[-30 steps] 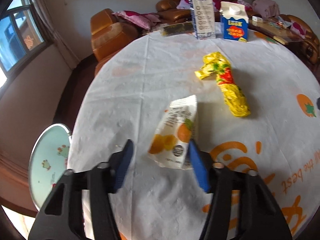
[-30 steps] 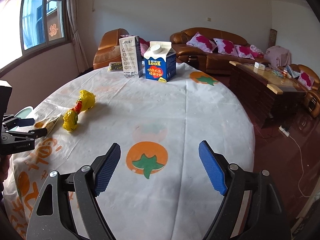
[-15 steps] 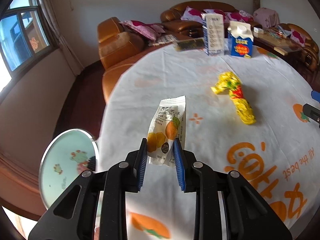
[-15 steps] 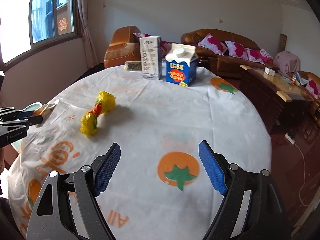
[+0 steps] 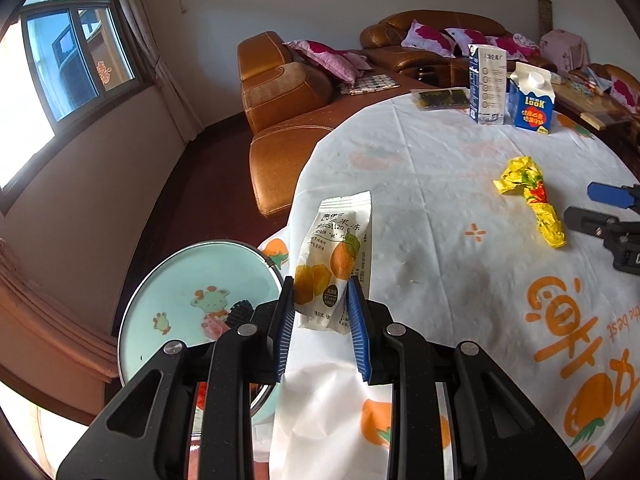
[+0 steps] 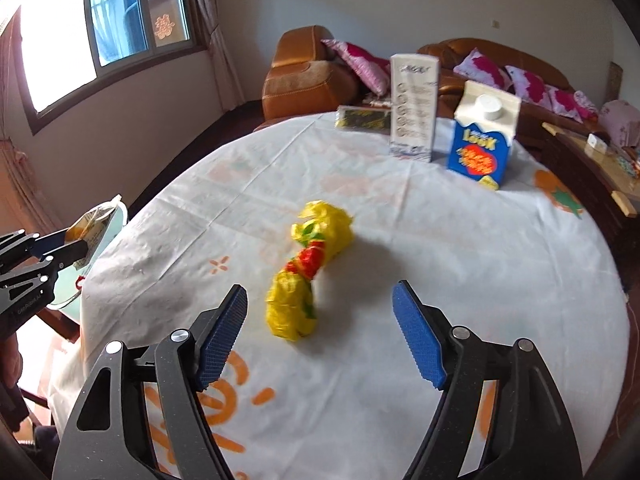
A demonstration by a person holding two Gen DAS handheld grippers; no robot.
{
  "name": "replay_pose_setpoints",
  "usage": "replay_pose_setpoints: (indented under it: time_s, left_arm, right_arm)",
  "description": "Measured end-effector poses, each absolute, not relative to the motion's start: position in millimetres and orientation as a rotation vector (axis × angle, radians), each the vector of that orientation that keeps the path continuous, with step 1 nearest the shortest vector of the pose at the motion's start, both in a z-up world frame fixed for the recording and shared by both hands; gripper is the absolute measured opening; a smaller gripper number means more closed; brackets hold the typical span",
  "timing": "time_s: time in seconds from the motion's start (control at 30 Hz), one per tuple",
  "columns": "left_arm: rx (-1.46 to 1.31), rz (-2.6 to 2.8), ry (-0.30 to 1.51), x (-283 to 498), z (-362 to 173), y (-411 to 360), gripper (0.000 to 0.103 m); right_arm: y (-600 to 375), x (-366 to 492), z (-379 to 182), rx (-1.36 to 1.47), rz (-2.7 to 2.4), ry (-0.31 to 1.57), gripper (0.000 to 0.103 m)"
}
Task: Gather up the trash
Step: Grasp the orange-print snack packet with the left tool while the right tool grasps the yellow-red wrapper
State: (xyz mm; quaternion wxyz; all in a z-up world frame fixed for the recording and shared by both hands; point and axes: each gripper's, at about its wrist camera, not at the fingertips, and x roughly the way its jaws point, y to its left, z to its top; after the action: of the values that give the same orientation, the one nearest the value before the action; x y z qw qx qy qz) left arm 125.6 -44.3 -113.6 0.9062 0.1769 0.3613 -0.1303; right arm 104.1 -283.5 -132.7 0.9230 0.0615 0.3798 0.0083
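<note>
My left gripper (image 5: 322, 312) is shut on a white snack packet with orange fruit pictures (image 5: 336, 260), held in the air over the table's left edge. It shows small in the right wrist view (image 6: 94, 224). A crumpled yellow wrapper with a red band (image 6: 308, 268) lies on the white tablecloth (image 6: 440, 280); it also shows in the left wrist view (image 5: 532, 200). My right gripper (image 6: 320, 336) is open and empty, just in front of the yellow wrapper, jaws on either side of its near end.
A round pale green bin lid with cartoon prints (image 5: 192, 304) sits below the table's left edge. A tall white carton (image 6: 414, 108), a blue milk carton (image 6: 482, 140) and a dark flat packet (image 6: 364, 118) stand at the table's far side. Brown sofas lie beyond.
My left gripper closed on the snack packet, lifted it and carried it left toward the table edge above the bin lid. My right gripper moved left and forward up to the yellow wrapper.
</note>
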Motion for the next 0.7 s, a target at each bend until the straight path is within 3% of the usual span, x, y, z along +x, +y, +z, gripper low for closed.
replay_pose_setpoints:
  time_s: [0.17, 0.43, 0.7]
  left_arm:
    - [0.353, -0.269, 0.753, 129.0, -115.2, -37.7, 0.026]
    - [0.345, -0.269, 0.769, 134.3, -122.2, -35.6, 0.026]
    - [0.343, -0.265, 0.769, 135.3, -122.0, -33.9, 0.026]
  right_arm:
    - [-278.4, 122.6, -151.9, 0.072, -0.003, 0.910, 0.070]
    - [-341.4, 124.1, -150.7, 0.121, -0.195, 0.896, 0.070]
    - [-339.6, 119.3, -139.3, 0.260, -0.122, 0.821, 0.067]
